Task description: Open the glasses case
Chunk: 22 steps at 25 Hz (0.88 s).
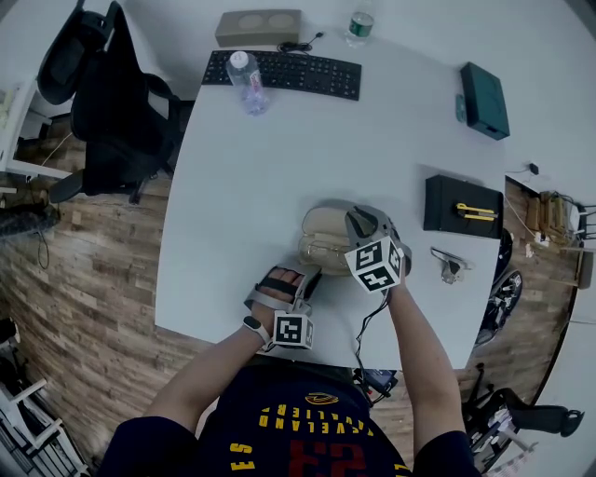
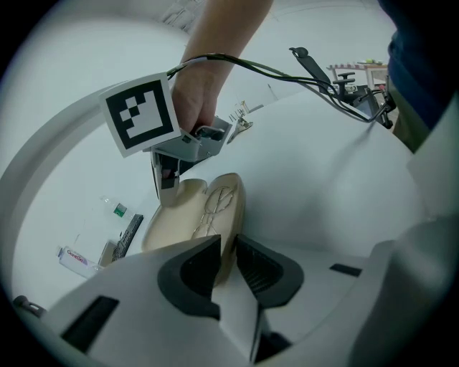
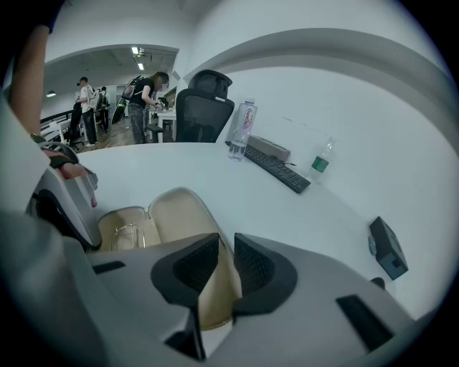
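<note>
A beige glasses case (image 1: 326,235) lies open on the white table (image 1: 242,214), straight ahead of me. Thin-rimmed glasses (image 2: 214,206) rest in its base half. My left gripper (image 1: 304,275) comes in from the near side. In the left gripper view it (image 2: 226,264) is shut on the base's rim. My right gripper (image 1: 358,224) is at the case's right side. In the right gripper view it (image 3: 226,264) is shut on the raised lid (image 3: 183,218), whose edge runs between the pads. The glasses (image 3: 129,234) show to the lid's left.
A keyboard (image 1: 284,73), a water bottle (image 1: 247,82) and a grey box (image 1: 259,28) sit at the far side. A teal box (image 1: 484,100), a black box with a yellow tool (image 1: 463,205) and a small metal clip (image 1: 450,264) lie to the right. An office chair (image 1: 112,102) stands at the left.
</note>
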Motion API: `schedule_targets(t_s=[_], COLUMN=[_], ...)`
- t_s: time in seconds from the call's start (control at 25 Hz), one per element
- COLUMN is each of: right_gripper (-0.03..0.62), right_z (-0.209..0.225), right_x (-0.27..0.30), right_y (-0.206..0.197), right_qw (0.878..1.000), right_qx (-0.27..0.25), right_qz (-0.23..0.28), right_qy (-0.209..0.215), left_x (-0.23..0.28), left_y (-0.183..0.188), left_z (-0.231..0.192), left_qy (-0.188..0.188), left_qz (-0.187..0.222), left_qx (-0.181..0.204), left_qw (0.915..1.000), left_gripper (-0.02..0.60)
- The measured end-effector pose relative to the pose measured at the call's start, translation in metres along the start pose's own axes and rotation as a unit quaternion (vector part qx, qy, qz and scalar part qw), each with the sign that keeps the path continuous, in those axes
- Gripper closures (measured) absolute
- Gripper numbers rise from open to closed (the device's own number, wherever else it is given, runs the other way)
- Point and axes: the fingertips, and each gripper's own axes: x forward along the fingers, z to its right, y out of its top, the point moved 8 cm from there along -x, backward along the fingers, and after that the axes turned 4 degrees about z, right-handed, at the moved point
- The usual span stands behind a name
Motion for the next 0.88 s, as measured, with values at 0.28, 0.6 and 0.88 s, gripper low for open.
schedule_targets(t_s=[0.28, 0.6, 0.88], right_gripper=[0.514, 0.514, 0.514], right_z=[0.0025, 0.0026, 0.0026], right_x=[0.0074, 0.0072, 0.0017], right_y=[-0.0023, -0.0021, 0.0008], right_qw=[1.000, 1.000, 1.000], right_qx=[0.002, 0.002, 0.000], right_qz=[-0.005, -0.006, 0.002], right_qy=[0.006, 0.009, 0.004], left_x=[0.0007, 0.0017, -0.0005], left_y=[-0.0007, -0.0011, 0.0024], left_z=[0.0004, 0.0003, -0.0032], left_qy=[-0.004, 0.001, 0.002], left_qz=[-0.001, -0.004, -0.004], left_qx=[0.001, 0.006, 0.004], left_qw=[1.0000, 1.0000, 1.0000], left_gripper=[0.503, 0.503, 0.503])
